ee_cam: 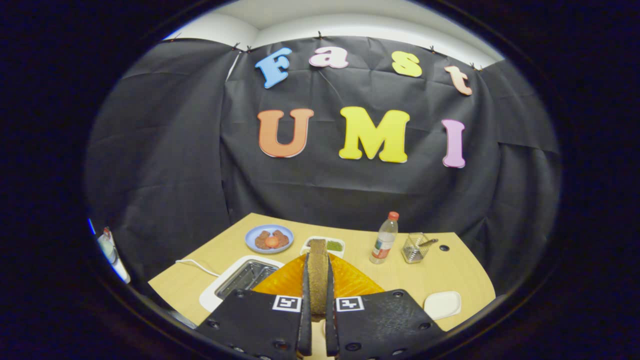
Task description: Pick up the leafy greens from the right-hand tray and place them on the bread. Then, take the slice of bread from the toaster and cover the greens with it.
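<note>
A brown bread slice [317, 272] stands upright on edge, pinched between the tongs [317, 280], above the toaster [240, 280].

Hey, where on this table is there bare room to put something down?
The claw is shut on the bread slice. Bare table shows between the toaster and the blue plate, crossed by a white cord. More lies between the water bottle and the white dish. It is crowded around the orange plate and small tray.
</note>
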Demonstrator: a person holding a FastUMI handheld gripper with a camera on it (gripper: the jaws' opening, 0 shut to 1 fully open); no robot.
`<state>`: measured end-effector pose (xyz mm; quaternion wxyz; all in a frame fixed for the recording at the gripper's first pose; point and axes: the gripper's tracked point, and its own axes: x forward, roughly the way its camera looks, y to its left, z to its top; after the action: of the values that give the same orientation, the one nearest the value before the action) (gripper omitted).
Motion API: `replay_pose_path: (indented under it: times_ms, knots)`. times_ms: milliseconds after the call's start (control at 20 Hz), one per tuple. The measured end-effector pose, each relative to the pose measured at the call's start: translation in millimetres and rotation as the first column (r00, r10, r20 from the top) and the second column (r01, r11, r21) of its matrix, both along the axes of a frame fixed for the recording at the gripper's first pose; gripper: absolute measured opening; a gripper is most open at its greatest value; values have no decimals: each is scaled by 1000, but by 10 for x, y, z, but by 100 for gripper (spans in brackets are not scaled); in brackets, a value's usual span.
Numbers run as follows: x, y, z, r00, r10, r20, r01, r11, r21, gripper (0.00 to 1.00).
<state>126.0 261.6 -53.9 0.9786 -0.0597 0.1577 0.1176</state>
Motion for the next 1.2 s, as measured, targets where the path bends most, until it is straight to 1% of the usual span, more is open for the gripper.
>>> replay_pose_path:
  times_ms: [100,350,500,650,800,900,1050,1200]
  knots:
    - [60,-220,-209,999,-35,-34,35,999,6,11]
    - [148,-575,-716,991,-74,-116,77,997,27,11]
    - [175,-654,-1018,986,-75,-150,80,997,23,11]
    - [174,-673,-1280,982,-60,-182,67,997,34,11]
    - [190,-731,-1550,972,-45,-229,62,996,67,11]
    - [228,-854,-1688,966,-49,-253,75,993,92,11]
    - [303,-1100,-1755,964,-70,-255,104,987,120,11]
    - [354,-1284,-1893,959,-78,-271,113,987,115,11]
